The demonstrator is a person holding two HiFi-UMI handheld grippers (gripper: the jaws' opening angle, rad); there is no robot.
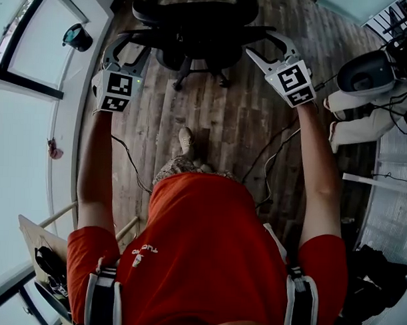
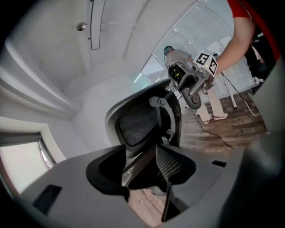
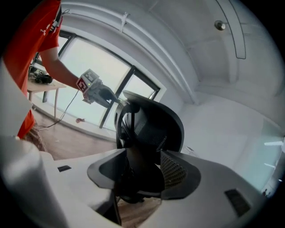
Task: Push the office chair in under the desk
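From above, the black mesh-backed office chair (image 1: 195, 25) stands on the wood plank floor (image 1: 231, 119) just ahead of both tools, which are held out level with its two sides. The left tool (image 1: 129, 44) reaches its left armrest (image 1: 151, 32), and the right tool (image 1: 266, 46) reaches its right armrest (image 1: 247, 30). Only this view shows the holder's red shirt (image 1: 207, 245) and a shoe (image 1: 185, 139) on the floor behind the tools.

The left gripper view alone shows the far side. The right tool is at the chair's other flank, and beyond it stands a person in pale trousers (image 2: 214, 104). The right gripper view alone shows a large window (image 3: 89, 67) and a light table (image 3: 42, 85) behind the left tool.

Both gripper views show the jaws standing wide apart. A dark part of the chair's armrest runs through each gap, with the curved backrest rising just past it. Neither tool is clamped. Whether a pad brushes the armrest cannot be told.
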